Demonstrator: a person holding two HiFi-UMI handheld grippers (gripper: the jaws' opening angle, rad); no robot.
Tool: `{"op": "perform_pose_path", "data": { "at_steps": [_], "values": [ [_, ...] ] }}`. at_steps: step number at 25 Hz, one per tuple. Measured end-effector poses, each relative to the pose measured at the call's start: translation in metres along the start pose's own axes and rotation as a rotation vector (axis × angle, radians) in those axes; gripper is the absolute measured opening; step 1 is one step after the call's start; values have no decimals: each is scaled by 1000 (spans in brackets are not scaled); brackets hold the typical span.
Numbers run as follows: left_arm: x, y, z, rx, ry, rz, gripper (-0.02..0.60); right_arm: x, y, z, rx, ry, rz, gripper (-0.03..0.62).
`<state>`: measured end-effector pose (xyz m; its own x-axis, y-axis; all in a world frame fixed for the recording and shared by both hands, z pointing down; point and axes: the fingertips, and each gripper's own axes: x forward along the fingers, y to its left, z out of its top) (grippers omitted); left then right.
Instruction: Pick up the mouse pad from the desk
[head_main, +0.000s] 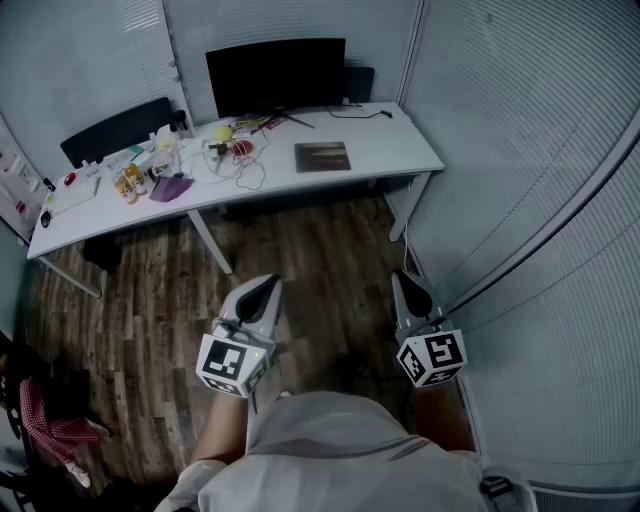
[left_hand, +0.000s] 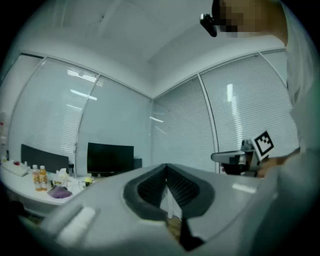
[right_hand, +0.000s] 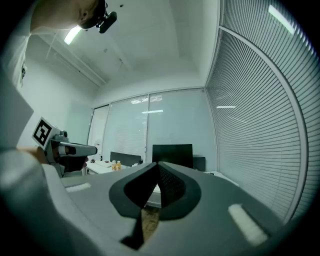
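Observation:
The dark rectangular mouse pad (head_main: 322, 156) lies flat on the right part of the white desk (head_main: 400, 150), in front of the black monitor (head_main: 276, 74). My left gripper (head_main: 266, 285) and right gripper (head_main: 406, 284) are held level over the wood floor, well short of the desk. Both are shut with nothing between the jaws. In the left gripper view the left gripper (left_hand: 166, 170) has its jaws meeting; the right gripper (right_hand: 157, 167) looks the same in the right gripper view. The pad does not show in either gripper view.
Bottles (head_main: 130, 181), a purple cloth (head_main: 170, 188), cables and small items crowd the desk's left half. A black chair back (head_main: 115, 128) stands behind the desk. Blinds-covered glass walls (head_main: 530, 150) close in on the right. Desk legs (head_main: 212, 240) reach the floor.

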<state>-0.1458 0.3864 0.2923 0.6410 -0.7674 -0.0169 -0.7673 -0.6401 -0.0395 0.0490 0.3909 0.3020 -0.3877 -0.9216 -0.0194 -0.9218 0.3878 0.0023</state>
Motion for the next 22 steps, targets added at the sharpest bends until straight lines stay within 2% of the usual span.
{"op": "perform_pose_path", "data": {
  "at_steps": [10,16,22],
  "values": [
    [-9,7,-5,-2,6,-37,2,-1,13,-5,7,16,-26,5],
    [-16,9,-2,-1,18,-35,3,-3,7,-4,141,-8,-36,5],
    [-8,2,-9,-16,41,-18,2,-10,-7,-16,168,14,-28,5]
  ]
}}
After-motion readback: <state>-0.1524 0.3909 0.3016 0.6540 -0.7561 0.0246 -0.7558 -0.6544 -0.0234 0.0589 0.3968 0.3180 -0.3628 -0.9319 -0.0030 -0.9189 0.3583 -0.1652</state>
